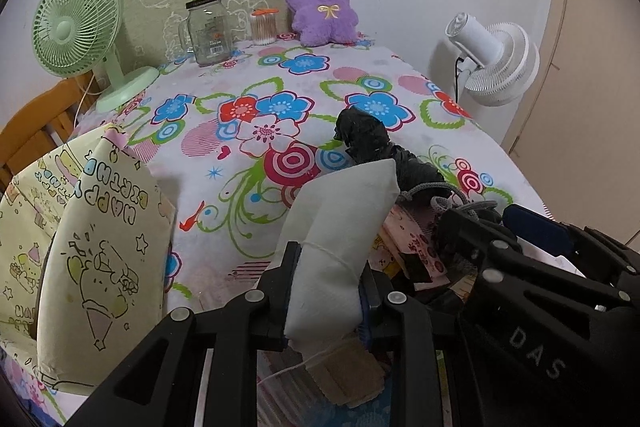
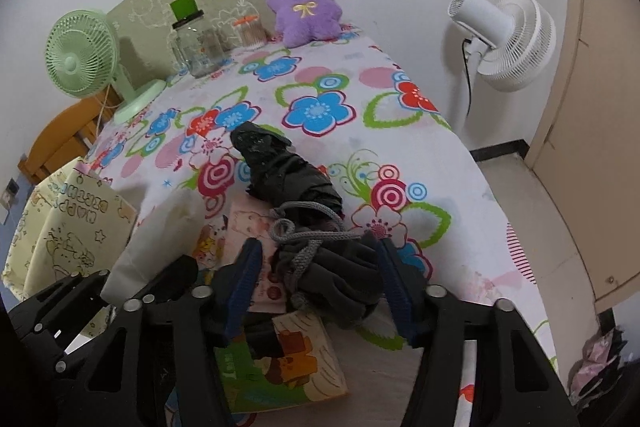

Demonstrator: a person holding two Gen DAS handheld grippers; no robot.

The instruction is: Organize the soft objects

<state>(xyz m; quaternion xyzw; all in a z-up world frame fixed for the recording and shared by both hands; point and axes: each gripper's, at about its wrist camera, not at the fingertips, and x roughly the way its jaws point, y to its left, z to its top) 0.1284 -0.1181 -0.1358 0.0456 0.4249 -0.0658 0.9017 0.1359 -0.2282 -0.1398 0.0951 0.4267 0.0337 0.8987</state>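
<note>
My left gripper (image 1: 328,291) is shut on a white cloth pouch (image 1: 340,211), held up over the flowered bedspread (image 1: 256,99). In the right wrist view the right gripper (image 2: 322,285) straddles a dark grey drawstring pouch (image 2: 336,275). Its right pad touches the cloth, while a gap shows at the left pad, so it is open. The pouch lies against a crumpled black bag (image 2: 280,163) and on picture booklets (image 2: 280,359). A purple plush toy (image 1: 322,7) leans on the wall at the far end.
A green desk fan (image 1: 80,27), a glass jar with a green lid (image 1: 208,27) and a cotton-swab tub (image 1: 263,27) stand at the back. A birthday gift bag (image 1: 100,247) stands at the left. A white fan (image 2: 508,39) is beside the bed's right edge.
</note>
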